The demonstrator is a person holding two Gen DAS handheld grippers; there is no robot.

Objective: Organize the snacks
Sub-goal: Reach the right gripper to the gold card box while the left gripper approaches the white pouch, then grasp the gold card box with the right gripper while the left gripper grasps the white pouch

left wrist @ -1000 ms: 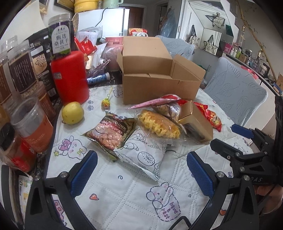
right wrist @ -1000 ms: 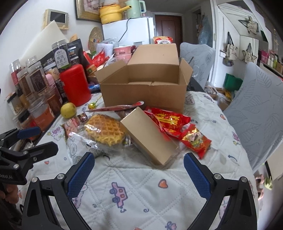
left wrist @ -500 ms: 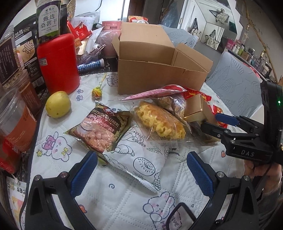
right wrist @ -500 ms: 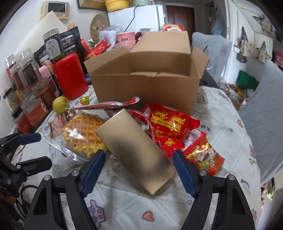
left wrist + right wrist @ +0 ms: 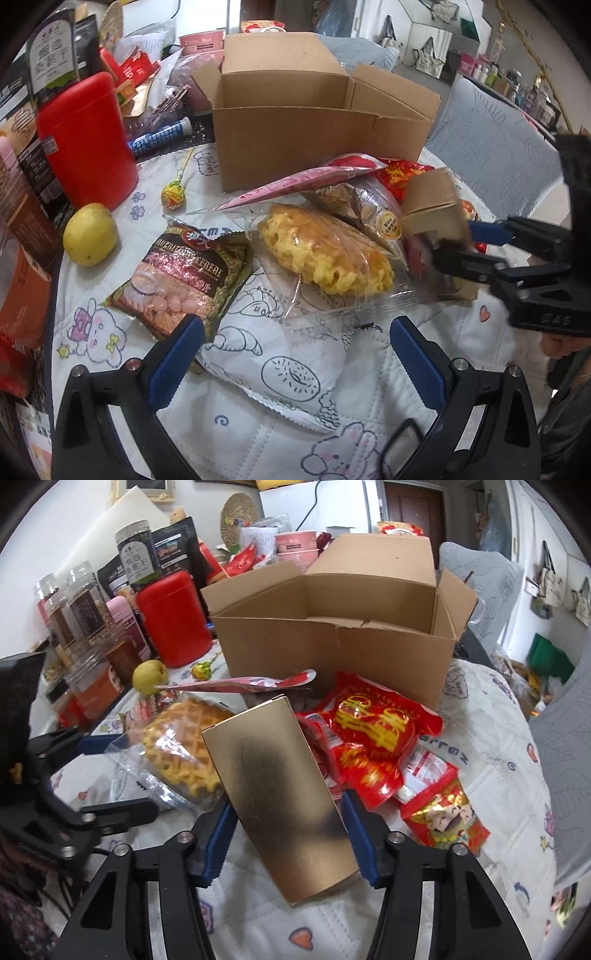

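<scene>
An open cardboard box [image 5: 317, 122] [image 5: 332, 627] stands at the back of the table. In front of it lie snacks: a waffle pack [image 5: 325, 251] [image 5: 184, 749], a cereal bag [image 5: 181, 273], a white doughnut-print bag [image 5: 280, 365], red packets [image 5: 376, 738] and a gold box [image 5: 284, 797] [image 5: 432, 203]. My right gripper [image 5: 286, 838] is shut on the gold box, pads on both its sides. My left gripper [image 5: 295, 358] is open and empty, above the white bag.
A red canister [image 5: 85, 136], jars [image 5: 81, 609], a yellow fruit [image 5: 90, 234] and a lollipop [image 5: 173, 192] stand at the left. A grey padded chair [image 5: 498, 147] is at the right behind the table.
My right gripper has moved forward and closed on the gold box. My left gripper has moved forward over the white bag, still open.
</scene>
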